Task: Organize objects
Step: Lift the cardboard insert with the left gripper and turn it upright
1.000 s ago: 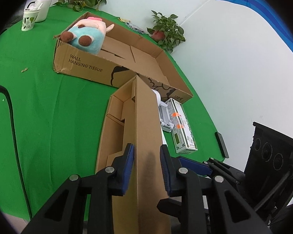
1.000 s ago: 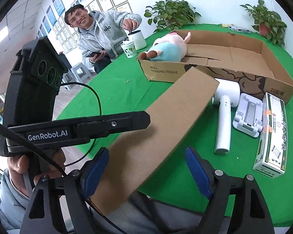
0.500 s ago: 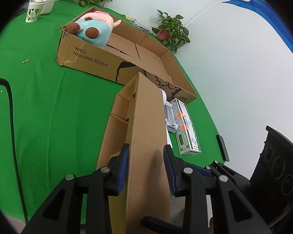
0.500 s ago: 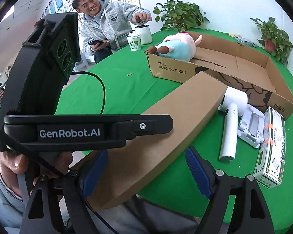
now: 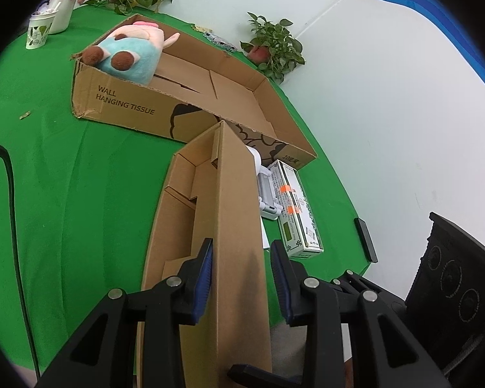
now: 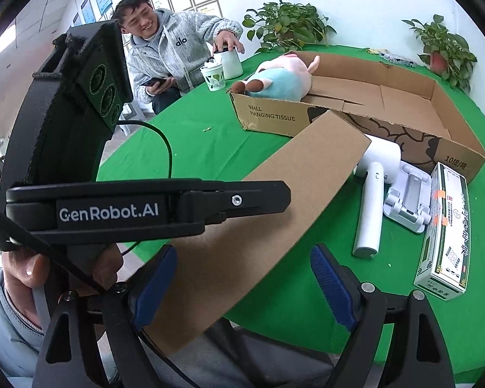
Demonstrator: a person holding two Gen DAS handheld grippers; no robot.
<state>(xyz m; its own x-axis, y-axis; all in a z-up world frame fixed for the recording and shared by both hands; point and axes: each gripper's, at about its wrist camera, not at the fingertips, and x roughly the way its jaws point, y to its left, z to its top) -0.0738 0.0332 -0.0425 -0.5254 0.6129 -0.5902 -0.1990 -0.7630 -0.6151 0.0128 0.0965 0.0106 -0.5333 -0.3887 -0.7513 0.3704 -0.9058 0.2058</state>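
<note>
My left gripper [image 5: 241,268] straddles the side wall of a long narrow cardboard box [image 5: 232,200]; the left pad touches the wall, the right pad stands a little off it. The box also shows in the right wrist view [image 6: 274,213], tilted over the table's near edge. My right gripper [image 6: 242,278] is open and empty beside the box. A plush toy [image 6: 281,77] lies in one corner of the big open carton [image 6: 404,97]. A white handheld device [image 6: 371,194], a white stand [image 6: 407,197] and a green-white packet [image 6: 443,226] lie on the green table [image 6: 194,142].
A man sits at the far side, his hand on a white mug [image 6: 231,61] next to a paper cup [image 6: 214,77]. Potted plants [image 6: 284,26] stand at the back. A black cable [image 5: 6,174] runs over the left of the table. A black phone [image 5: 365,239] lies at the right edge.
My left gripper's fingers have spread apart from the box wall, from tight to loose. The box has swung slightly. The right gripper stays open.
</note>
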